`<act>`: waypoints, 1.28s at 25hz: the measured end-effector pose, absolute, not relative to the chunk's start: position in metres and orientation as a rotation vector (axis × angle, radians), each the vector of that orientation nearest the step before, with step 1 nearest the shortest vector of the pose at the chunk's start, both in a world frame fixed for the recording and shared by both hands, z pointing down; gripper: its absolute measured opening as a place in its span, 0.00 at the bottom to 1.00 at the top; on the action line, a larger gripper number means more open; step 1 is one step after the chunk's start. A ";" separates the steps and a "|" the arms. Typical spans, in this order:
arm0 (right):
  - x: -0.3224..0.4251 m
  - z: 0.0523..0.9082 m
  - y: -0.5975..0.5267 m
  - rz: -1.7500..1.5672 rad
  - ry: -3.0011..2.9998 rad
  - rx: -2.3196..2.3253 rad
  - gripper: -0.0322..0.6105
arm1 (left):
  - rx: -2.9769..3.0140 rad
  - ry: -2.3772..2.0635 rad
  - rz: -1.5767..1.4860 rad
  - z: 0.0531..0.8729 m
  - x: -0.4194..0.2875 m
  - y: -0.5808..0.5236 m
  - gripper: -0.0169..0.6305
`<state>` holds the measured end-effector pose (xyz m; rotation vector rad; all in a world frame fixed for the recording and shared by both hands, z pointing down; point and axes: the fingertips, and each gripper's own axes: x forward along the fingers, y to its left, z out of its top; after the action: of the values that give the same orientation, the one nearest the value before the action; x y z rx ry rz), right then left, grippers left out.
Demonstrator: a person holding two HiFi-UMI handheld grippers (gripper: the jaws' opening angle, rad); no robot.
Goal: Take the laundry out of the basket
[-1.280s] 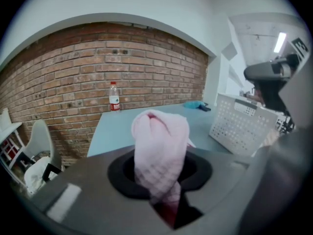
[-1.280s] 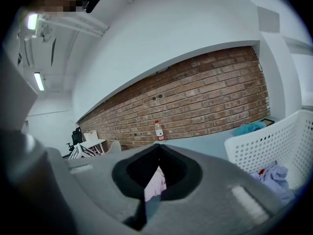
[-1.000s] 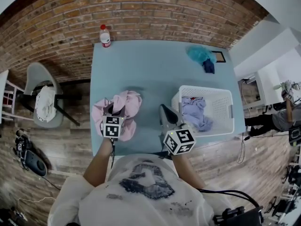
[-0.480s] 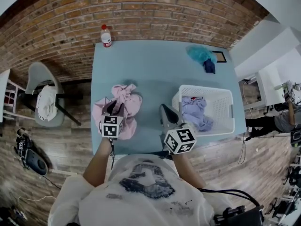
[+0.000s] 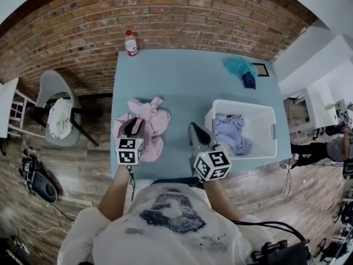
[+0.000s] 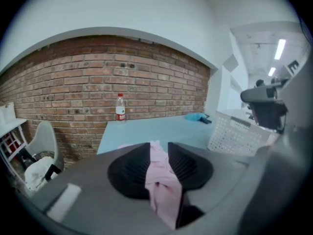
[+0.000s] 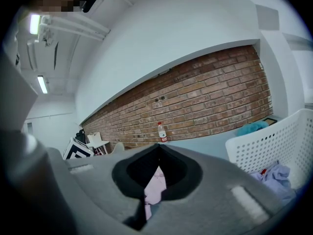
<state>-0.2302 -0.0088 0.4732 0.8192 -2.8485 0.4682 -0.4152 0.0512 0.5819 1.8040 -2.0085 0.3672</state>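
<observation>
A pink garment point(image 5: 148, 125) lies bunched on the left half of the blue table point(image 5: 182, 76). My left gripper point(image 5: 134, 128) is shut on a fold of it; in the left gripper view the pink cloth point(image 6: 161, 180) hangs pinched between the two dark pads. The white basket point(image 5: 267, 110) stands at the table's right with lavender laundry point(image 5: 229, 131) inside. My right gripper point(image 5: 194, 131) hovers between the garment and the basket, its jaws shut point(image 7: 157, 150) with nothing in them. Pink cloth point(image 7: 154, 186) shows beyond its jaws.
A teal cloth point(image 5: 237, 65) and a dark cloth point(image 5: 249, 80) lie at the far right corner. A water bottle point(image 5: 130, 43) stands at the far left edge by the brick wall. A chair point(image 5: 58, 117) with white fabric sits left of the table.
My left gripper has risen, pulling a fold of the pink garment up so the cloth bunches taller. The right gripper has stayed where it was.
</observation>
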 end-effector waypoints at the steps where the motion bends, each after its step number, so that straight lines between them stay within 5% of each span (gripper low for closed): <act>1: -0.230 0.472 -0.009 0.467 -2.852 0.818 0.05 | 1.808 -2.021 0.356 0.575 -0.415 0.053 0.19; 8: -0.235 0.463 -0.009 0.458 -2.882 0.809 0.05 | 1.886 -2.086 0.296 0.523 -0.410 0.059 0.18; 21: -0.236 0.442 -0.011 0.403 -2.931 0.808 0.05 | 1.963 -2.179 0.176 0.457 -0.397 0.076 0.01; 32: -0.238 0.432 -0.012 0.394 -2.941 0.809 0.05 | 1.987 -2.160 0.140 0.445 -0.394 0.078 0.01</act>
<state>-0.2384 -0.0118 0.4319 0.8095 -2.9409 0.3940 -0.3941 0.0775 0.4447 1.9871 -2.1603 0.1400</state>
